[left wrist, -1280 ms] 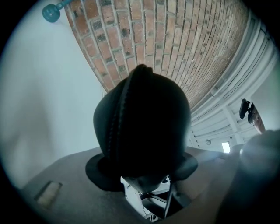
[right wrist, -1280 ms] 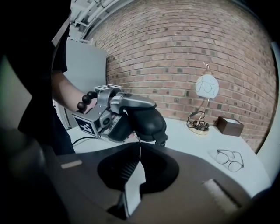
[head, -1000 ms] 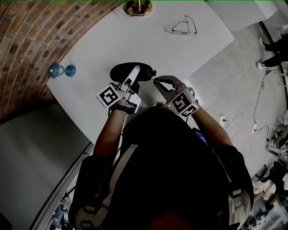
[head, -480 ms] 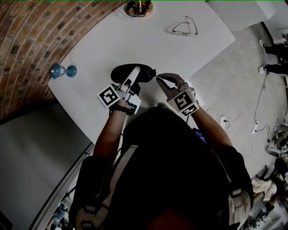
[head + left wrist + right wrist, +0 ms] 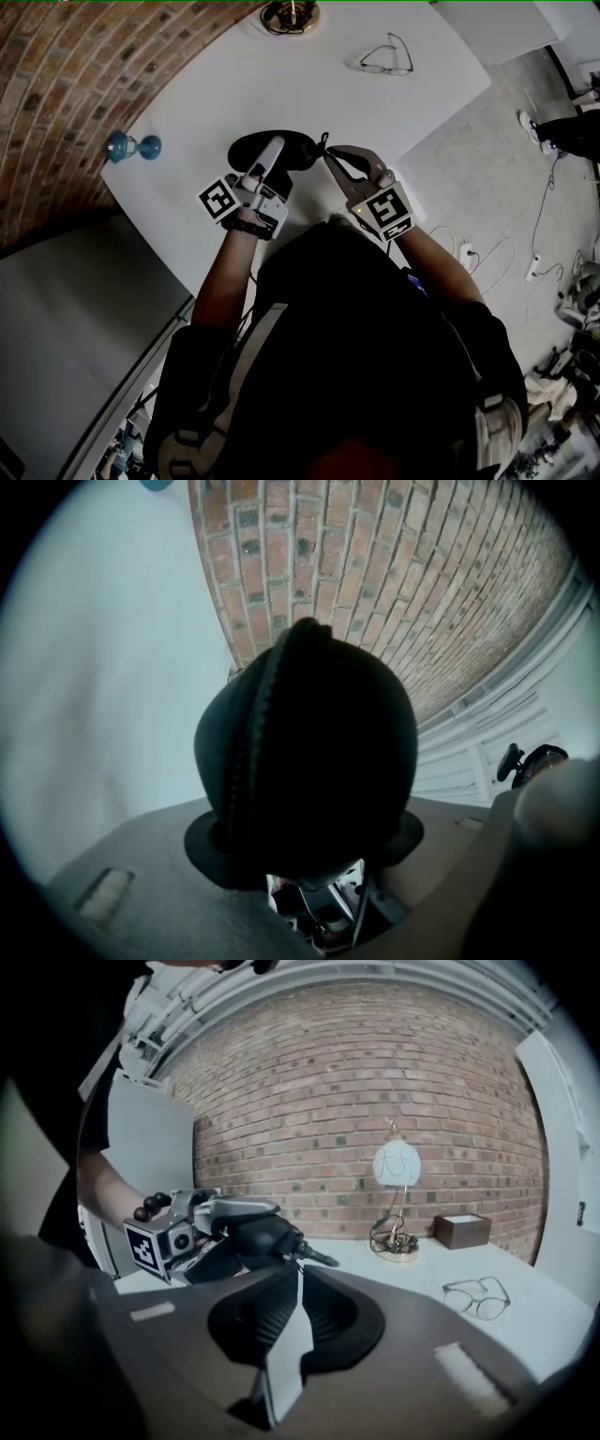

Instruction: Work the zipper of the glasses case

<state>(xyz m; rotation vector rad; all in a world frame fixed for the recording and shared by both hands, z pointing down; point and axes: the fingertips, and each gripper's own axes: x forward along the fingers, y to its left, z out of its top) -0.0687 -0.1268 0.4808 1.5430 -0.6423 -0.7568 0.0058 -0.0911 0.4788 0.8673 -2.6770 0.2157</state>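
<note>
While the left tool (image 5: 271,157) clamps the glasses case (image 5: 267,145) across its body, the head view puts the case well apart from the lamp (image 5: 288,14), toward the person's edge of the surface (image 5: 206,84). Its long axis runs roughly across the picture. The end with the zipper pull (image 5: 323,142) points at the right tool (image 5: 330,156). Spectacles (image 5: 384,58) lie near the lamp, on its right.

Left gripper view: the jaws stand part-way apart, pads pressed on both flanks of the case. The zipper seam (image 5: 246,761) climbs the case's left half and goes over its crown. The case looks lifted clear of the surface (judgement).

Right gripper view: the jaws are drawn together to a sliver, tips at the pull. The pull juts from the case's near end toward the lamp's side. It appears thinly pinched.

Risks (judgement):
- The pull could slip out, since the hold is only at the very tips. A tug off the seam's line would cause it.
- The case could twist in the left clamp, because it is held by one pinch in the air.
- The slider could bind where the seam curves round the end.
</note>
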